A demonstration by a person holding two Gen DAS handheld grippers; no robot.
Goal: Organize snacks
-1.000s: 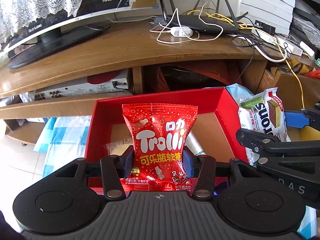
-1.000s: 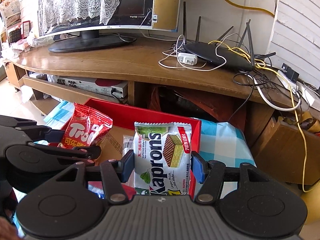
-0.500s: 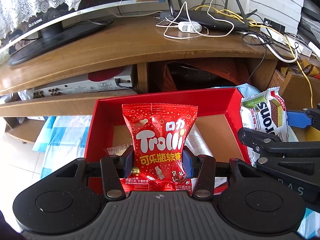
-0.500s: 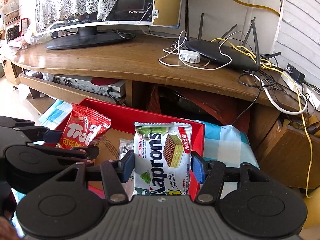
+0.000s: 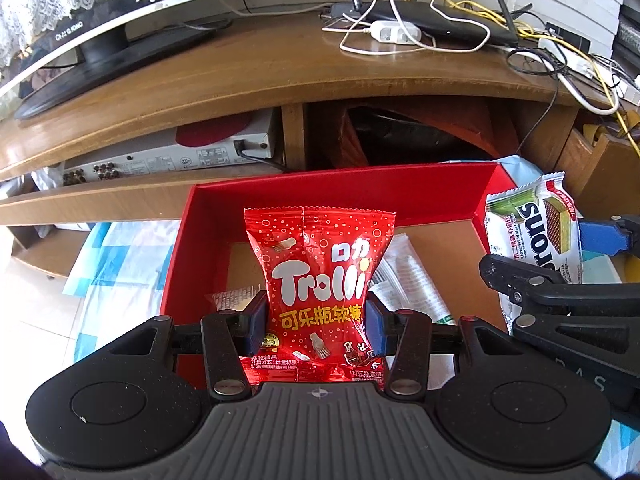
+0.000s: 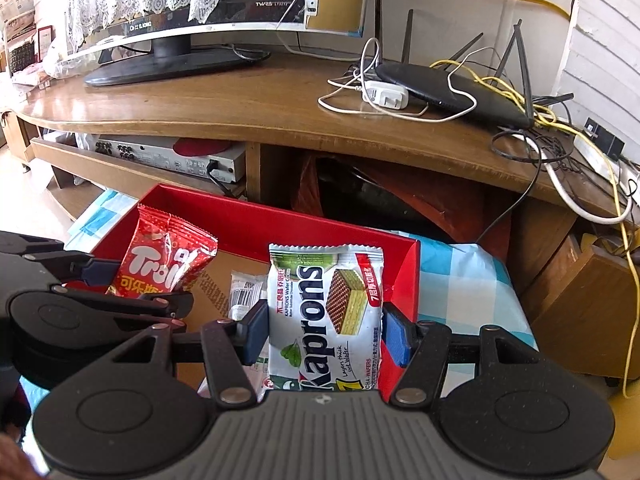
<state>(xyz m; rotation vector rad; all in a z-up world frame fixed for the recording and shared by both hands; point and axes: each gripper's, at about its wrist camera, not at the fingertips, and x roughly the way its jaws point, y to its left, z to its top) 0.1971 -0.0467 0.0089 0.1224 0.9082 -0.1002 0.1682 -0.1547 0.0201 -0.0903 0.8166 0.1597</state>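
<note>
The left gripper (image 5: pixel 316 322) pinches a red Trolli candy bag (image 5: pixel 318 292) at its two sides, and the bag stands upright between the blue pads (image 5: pixel 256 322). It hangs over the left part of the red box (image 5: pixel 208 232), which has a brown cardboard floor. On this floor, behind the bag, lie some white packets (image 5: pixel 408 280) with small print; I cannot read what they are. The box stands on a blue and white checked cloth (image 5: pixel 116 264), in front of a low wooden TV stand (image 5: pixel 240 80). More to the right, the right gripper (image 6: pixel 324 330) pinches a white Kaprons wafer pack (image 6: pixel 320 316), also upright, at the right side of the box near its right wall (image 6: pixel 408 280). The two bags are near each other but apart. On the stand I see a monitor (image 6: pixel 172 40) at the left and a black router (image 6: pixel 452 92) with many cables at the right.
</note>
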